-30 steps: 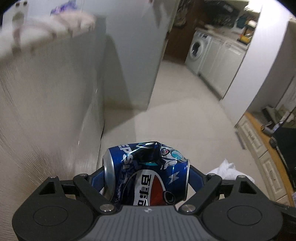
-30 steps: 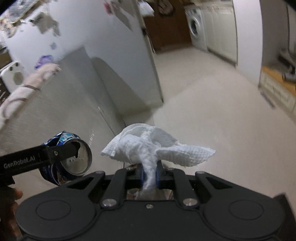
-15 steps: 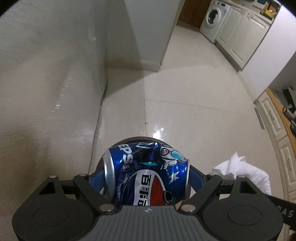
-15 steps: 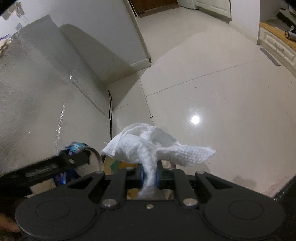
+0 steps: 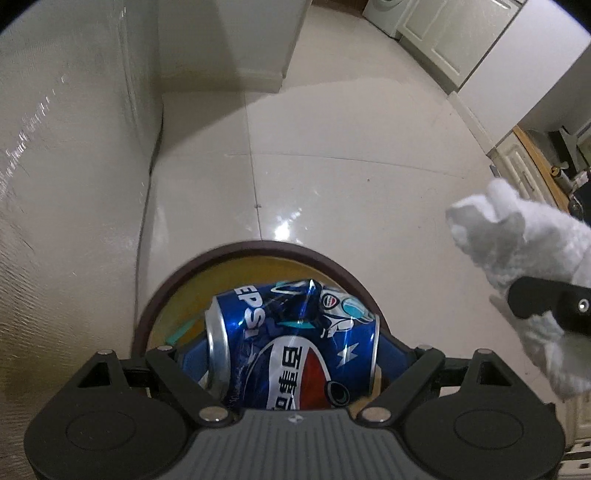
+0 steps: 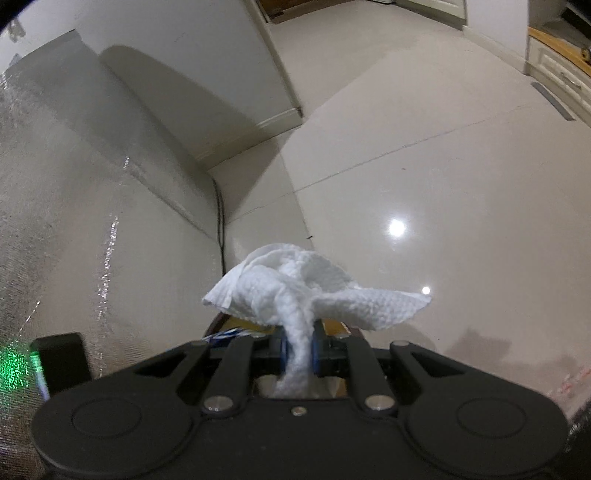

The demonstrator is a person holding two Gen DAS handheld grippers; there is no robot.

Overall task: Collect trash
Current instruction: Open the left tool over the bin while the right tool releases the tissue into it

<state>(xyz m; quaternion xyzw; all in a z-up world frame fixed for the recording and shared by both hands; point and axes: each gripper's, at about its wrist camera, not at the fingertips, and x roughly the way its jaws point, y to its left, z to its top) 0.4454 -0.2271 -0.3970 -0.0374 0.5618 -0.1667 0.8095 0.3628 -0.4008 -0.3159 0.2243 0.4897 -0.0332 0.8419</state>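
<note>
The left gripper (image 5: 291, 354) clamps a crushed blue Pepsi can (image 5: 295, 350) directly above the round bin (image 5: 258, 247), whose brown rim shows beyond it; right of the bin, the right gripper (image 6: 297, 347) pinches a crumpled white paper towel (image 6: 310, 288).

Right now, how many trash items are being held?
2. A crushed Pepsi can in the left gripper, over the round bin; a white paper towel pinched in the right gripper. More may lie hidden in the bin.

Glossy tiled floor (image 5: 351, 155), white cabinets (image 5: 454, 33), a black cable (image 6: 220, 221)
</note>
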